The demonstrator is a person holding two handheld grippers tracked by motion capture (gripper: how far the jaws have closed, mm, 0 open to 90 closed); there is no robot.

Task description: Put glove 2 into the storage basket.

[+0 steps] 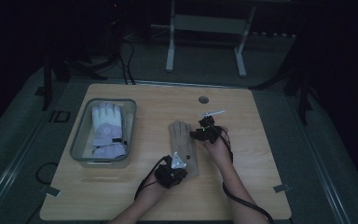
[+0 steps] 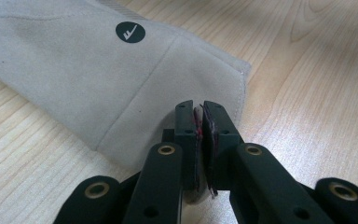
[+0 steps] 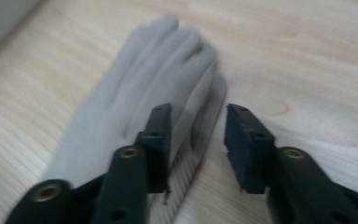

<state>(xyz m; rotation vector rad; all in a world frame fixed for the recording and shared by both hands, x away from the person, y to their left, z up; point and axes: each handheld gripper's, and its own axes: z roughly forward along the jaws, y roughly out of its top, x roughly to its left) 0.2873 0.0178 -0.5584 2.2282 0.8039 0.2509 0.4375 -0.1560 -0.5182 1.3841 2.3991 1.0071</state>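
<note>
Nearest me, my left claw is pressed together, pinching the cuff hem of a beige glove. The glove lies flat mid-table, fingers pointing away from me. A round dark check-mark badge sits on the cuff. I judge the pinch anchors that end so the glove can be lifted or dragged w/o bunching.

My right claw is spread partway at the glove's finger side. One jaw is over the fabric, the other over bare wood; nothing gripped. That view is blurred, so fabric contact is hard to tell.

Farther left, a clear bin holds a white & lilac glove, prob. where the beige one goes. Past the table the room is too dark to read; my forearms are cut off at the bottom edge.
</note>
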